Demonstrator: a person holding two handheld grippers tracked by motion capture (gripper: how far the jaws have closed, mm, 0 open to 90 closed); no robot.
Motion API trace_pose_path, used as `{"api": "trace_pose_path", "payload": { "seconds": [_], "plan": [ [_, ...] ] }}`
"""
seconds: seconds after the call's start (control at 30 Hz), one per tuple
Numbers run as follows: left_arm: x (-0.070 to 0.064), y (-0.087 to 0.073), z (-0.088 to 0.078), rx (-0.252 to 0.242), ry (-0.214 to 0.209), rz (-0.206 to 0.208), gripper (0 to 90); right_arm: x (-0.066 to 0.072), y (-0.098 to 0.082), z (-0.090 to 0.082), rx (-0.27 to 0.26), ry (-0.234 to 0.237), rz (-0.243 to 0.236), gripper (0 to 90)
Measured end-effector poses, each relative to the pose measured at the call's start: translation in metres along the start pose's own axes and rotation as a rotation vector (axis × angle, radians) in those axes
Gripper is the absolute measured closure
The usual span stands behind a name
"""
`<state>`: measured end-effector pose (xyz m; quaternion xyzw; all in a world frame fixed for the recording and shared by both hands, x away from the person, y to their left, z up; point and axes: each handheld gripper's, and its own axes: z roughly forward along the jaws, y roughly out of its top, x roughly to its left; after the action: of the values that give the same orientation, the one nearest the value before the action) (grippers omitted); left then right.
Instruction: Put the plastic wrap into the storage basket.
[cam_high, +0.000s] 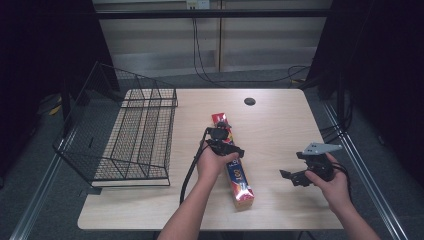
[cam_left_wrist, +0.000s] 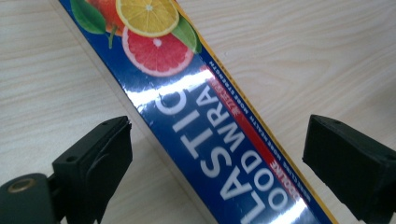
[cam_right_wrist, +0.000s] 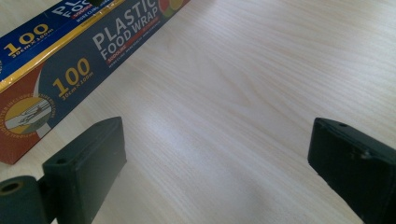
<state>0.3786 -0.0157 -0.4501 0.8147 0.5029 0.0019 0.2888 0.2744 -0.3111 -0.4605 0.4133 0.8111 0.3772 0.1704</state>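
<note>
Read on the plastic wrap box: "PLASTIC FOOD WRAP" in white letters on blue, and "100" in yellow, printed twice, with "30cm x 100m" beneath, as far as the small type allowed. Seen cut off in the left gripper view: "LASTIC", "OD WRA".

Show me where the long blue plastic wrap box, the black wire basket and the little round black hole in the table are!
Long blue plastic food wrap box (cam_left_wrist: 205, 121): left gripper view, glossy printed top face.
Black wire mesh basket (cam_high: 142, 132): high view, its mesh floor.
Small round black hole (cam_high: 249, 101): high view, its centre.
</note>
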Motion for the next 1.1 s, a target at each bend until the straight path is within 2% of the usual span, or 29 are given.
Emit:
{"api": "trace_pose_path", "payload": {
  "seconds": [0.2, 0.3, 0.57, 0.83, 0.87, 1.0, 1.1],
  "plan": [
    [0.0, 0.003, 0.008, 0.006, 0.011, -0.029, 10.7, -0.002, 0.0, -0.001, -0.008, 0.001, 0.001, 3.9],
    [0.0, 0.004, 0.008, 0.004, 0.027, -0.027, 14.1, -0.003, 0.0, -0.002, -0.01, -0.001, 0.005, 4.0],
    [0.0, 0.004, 0.015, 0.017, 0.052, -0.043, 14.7, -0.003, 0.0, -0.003, -0.016, -0.006, 0.005, 3.9],
    [0.0, 0.006, 0.017, 0.036, 0.051, -0.058, 15.5, -0.003, 0.0, -0.003, -0.015, -0.006, 0.004, 3.9],
    [-0.001, 0.007, 0.017, 0.043, 0.066, -0.057, 15.9, -0.003, 0.0, -0.003, -0.014, -0.007, 0.005, 3.9],
    [-0.002, 0.007, 0.018, 0.04, 0.071, -0.058, 16.1, -0.003, 0.001, -0.005, -0.019, -0.009, 0.007, 3.9],
    [-0.003, 0.007, 0.018, 0.032, 0.076, -0.088, 17.2, -0.003, 0.001, -0.005, -0.021, -0.011, 0.011, 3.9]
  ]
}}
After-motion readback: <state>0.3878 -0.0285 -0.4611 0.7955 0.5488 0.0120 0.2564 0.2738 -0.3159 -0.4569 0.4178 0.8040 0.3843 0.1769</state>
